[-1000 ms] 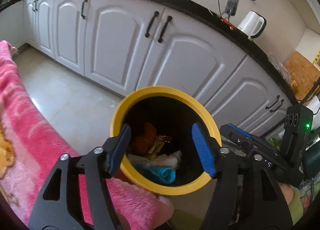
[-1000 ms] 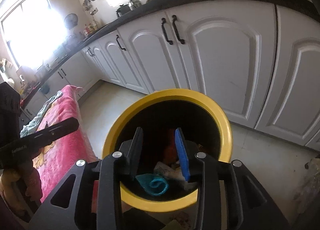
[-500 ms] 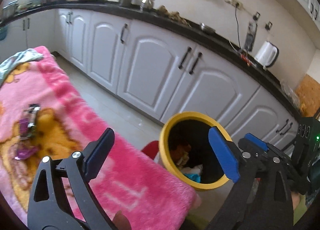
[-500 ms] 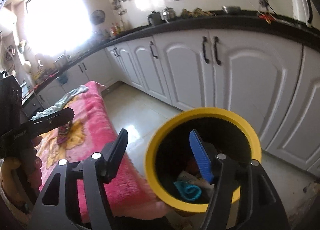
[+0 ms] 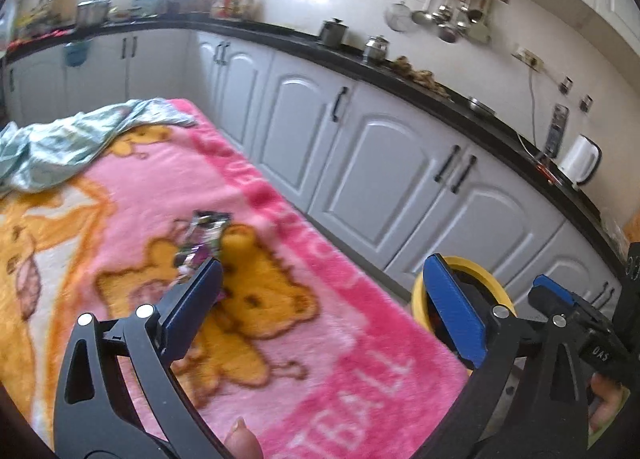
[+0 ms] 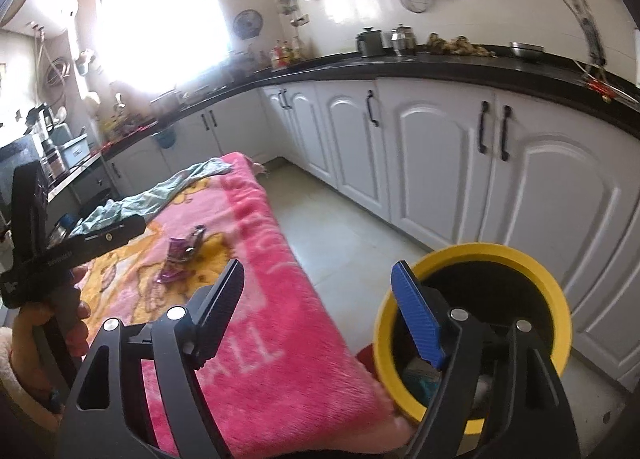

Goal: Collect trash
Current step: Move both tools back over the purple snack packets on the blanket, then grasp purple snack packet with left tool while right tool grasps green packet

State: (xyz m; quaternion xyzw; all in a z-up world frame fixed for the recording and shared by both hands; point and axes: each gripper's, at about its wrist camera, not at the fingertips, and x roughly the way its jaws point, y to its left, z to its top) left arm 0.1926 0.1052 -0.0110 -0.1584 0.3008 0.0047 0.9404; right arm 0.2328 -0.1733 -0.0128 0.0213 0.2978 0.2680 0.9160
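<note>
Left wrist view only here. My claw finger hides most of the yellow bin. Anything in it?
Observer: Yes. The right wrist view looks down into the yellow bin. A teal scrap lies near the bottom, with something pale beside it.
Operator: Right claw carrying anything?
Observer: No. The right claw is empty and its jaws are opening.

Count: one yellow bin (image 6: 558, 295), one pink blanket (image 5: 152, 187), one crumpled wrapper (image 5: 202, 237), one green cloth (image 5: 60, 143), one white kettle (image 5: 580, 159), two tools.
</note>
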